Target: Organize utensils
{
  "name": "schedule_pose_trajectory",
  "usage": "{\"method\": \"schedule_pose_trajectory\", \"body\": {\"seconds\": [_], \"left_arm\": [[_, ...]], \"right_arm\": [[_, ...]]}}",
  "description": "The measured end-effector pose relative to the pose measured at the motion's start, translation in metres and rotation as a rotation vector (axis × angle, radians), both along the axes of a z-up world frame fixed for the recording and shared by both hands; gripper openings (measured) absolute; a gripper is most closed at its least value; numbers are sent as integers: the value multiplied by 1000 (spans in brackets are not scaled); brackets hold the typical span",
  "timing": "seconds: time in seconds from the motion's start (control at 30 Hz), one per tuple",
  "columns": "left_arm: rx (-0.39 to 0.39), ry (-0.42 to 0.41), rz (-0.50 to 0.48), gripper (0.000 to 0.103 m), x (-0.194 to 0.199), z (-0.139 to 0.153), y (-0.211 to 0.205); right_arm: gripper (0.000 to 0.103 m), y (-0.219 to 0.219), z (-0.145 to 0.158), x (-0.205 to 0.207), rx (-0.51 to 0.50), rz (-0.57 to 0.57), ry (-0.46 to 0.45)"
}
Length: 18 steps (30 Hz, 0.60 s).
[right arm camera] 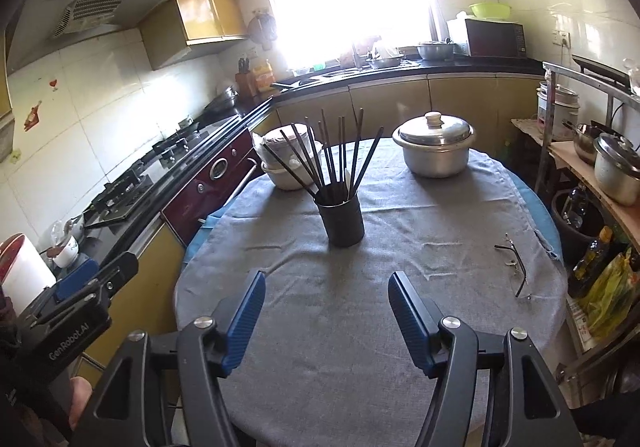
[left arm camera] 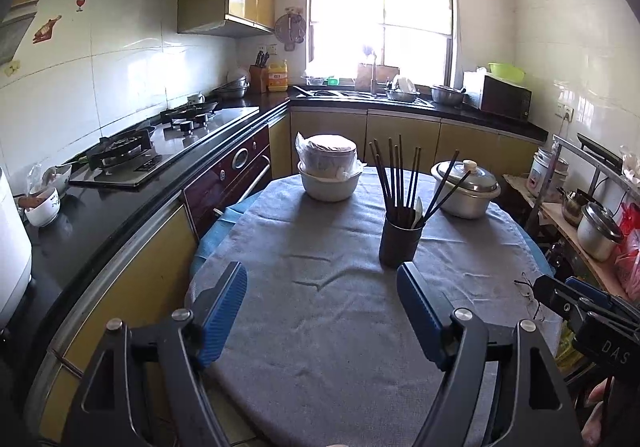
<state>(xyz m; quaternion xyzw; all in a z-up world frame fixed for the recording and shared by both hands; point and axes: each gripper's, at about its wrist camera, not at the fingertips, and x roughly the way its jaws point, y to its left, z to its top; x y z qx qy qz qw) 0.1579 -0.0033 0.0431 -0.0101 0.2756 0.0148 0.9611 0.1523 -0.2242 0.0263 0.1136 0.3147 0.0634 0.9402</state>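
Near the table's front edge the left gripper [left arm camera: 322,311] and right gripper [right arm camera: 326,313] hang spread and empty, while mid-table the dark holder [right arm camera: 341,221] already carries the chopsticks [right arm camera: 332,155], so the sorting looks done, leaving only withdrawal.

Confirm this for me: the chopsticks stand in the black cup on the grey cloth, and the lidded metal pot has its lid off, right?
Not quite. The chopsticks do stand in the black cup, but the metal pot has its lid on, as the right wrist view shows.
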Motion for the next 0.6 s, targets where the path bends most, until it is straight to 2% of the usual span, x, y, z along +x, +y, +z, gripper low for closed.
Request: {"method": "schedule_pose_trajectory", "body": {"seconds": [0.6], "left_arm": [[-19,14,9,78,1,0,6]], "right_arm": [[68,5,12,-8,-39,-17,-38]]}}
